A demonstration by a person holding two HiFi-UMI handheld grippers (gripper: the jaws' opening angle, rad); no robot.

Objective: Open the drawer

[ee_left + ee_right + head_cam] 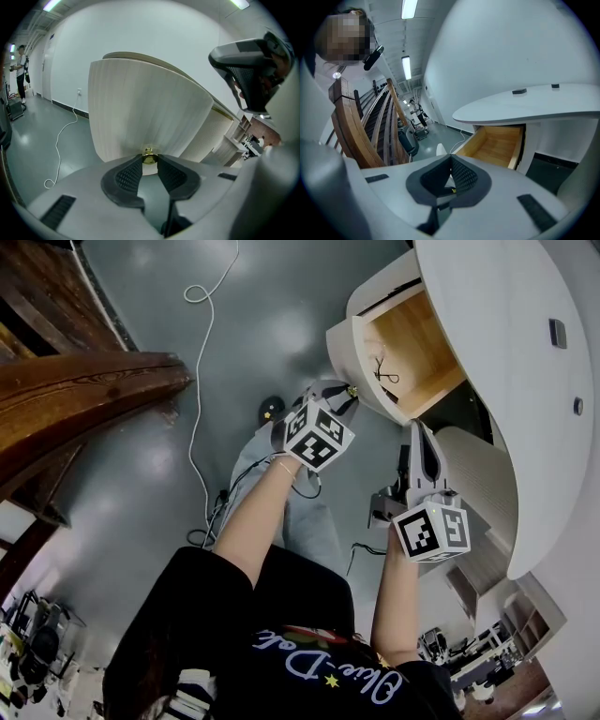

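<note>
- The cream, ribbed, curved-front drawer with a pale wood inside (405, 343) sits at the upper right of the head view, under the white rounded desk top (506, 362). It already stands pulled well out, its wooden bottom showing.
- Its small round brass knob (149, 157) sits low on the middle of the curved front, right at the tips of the left gripper (150, 161). The black ribbed pads close on the knob from either side, so this gripper holds it.
- The drawer's travel seems to run straight out of the desk towards the person, roughly along the left gripper's own line. Any further opening would be a plain pull back.
- The right gripper (451, 163) is the farther one, beside and below the drawer in the head view and touching nothing. Its jaws are pressed together with nothing between them.
- Writing: the person's black shirt (281, 615) carries pale cursive lettering with small stars, seemingly starting "Blue", the rest unclear.
- The grippers' cubes bear only black-and-white square patterns. I see no brand on the desk.
</note>
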